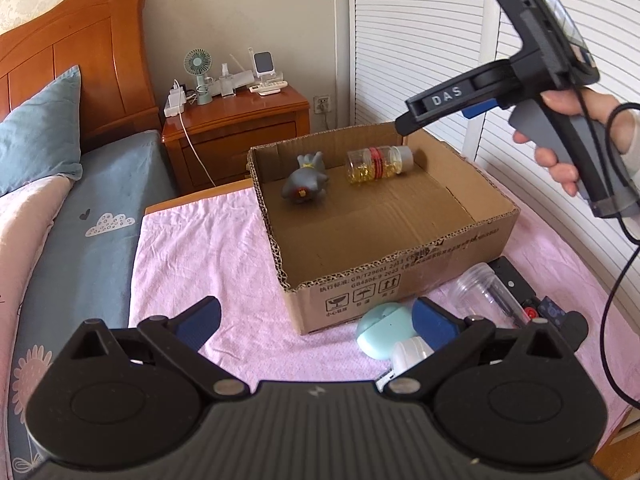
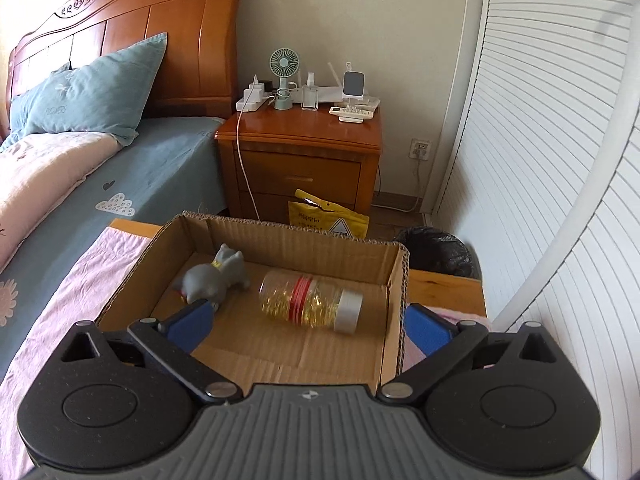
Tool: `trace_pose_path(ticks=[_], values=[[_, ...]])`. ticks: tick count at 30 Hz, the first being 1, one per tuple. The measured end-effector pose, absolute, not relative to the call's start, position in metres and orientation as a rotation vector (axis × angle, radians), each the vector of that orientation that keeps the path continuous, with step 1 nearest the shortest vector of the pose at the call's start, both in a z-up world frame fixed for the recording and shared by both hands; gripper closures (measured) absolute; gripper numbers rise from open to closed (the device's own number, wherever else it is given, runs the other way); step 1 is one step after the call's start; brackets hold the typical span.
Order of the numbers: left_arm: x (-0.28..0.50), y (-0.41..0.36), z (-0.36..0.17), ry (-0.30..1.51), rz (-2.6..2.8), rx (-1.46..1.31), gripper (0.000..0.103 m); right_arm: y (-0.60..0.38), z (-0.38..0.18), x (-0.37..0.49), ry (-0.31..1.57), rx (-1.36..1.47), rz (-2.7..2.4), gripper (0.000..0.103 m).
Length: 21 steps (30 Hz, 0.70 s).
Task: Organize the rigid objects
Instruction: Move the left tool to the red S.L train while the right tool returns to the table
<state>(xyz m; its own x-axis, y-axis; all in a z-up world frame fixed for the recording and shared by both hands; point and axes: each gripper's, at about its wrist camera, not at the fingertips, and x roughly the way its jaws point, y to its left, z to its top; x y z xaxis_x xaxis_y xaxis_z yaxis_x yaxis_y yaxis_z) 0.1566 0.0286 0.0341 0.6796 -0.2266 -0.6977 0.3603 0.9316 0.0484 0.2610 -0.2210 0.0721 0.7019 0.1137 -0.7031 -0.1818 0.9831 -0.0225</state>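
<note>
An open cardboard box [image 1: 400,280] sits on a pink cloth. Inside lie a grey toy animal [image 1: 305,180] and a clear bottle of yellow capsules [image 1: 378,165] on its side; both also show in the right wrist view, the toy [image 2: 214,280] and the bottle [image 2: 310,300]. My left gripper [image 1: 316,320] is open and empty, low in front of the box. A mint case [image 1: 384,330], a white lid [image 1: 412,354] and a clear jar [image 1: 480,292] lie by its right finger. My right gripper [image 2: 306,322] is open and empty, hovering over the box's right side.
A bed with blue pillow [image 1: 38,132] lies left. A wooden nightstand [image 2: 300,152] with a fan and chargers stands behind the box. Louvred doors [image 1: 420,40] are at right. A yellow bag [image 2: 328,220] and black bin [image 2: 436,252] sit past the box.
</note>
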Motion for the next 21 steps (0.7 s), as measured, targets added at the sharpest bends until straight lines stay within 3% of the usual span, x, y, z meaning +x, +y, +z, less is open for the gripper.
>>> trace_pose_path(ticks=[12,21], values=[[0.127,0.031,0.033,0.77,-0.285,0.172,0.002,-0.243,0.082,0.166,0.74,-0.056,0.204,0.0],[0.104,0.021,0.013,0.819,-0.311,0.152,0.002,-0.261,0.043,0.086,0.784,-0.073,0.161,0.0]])
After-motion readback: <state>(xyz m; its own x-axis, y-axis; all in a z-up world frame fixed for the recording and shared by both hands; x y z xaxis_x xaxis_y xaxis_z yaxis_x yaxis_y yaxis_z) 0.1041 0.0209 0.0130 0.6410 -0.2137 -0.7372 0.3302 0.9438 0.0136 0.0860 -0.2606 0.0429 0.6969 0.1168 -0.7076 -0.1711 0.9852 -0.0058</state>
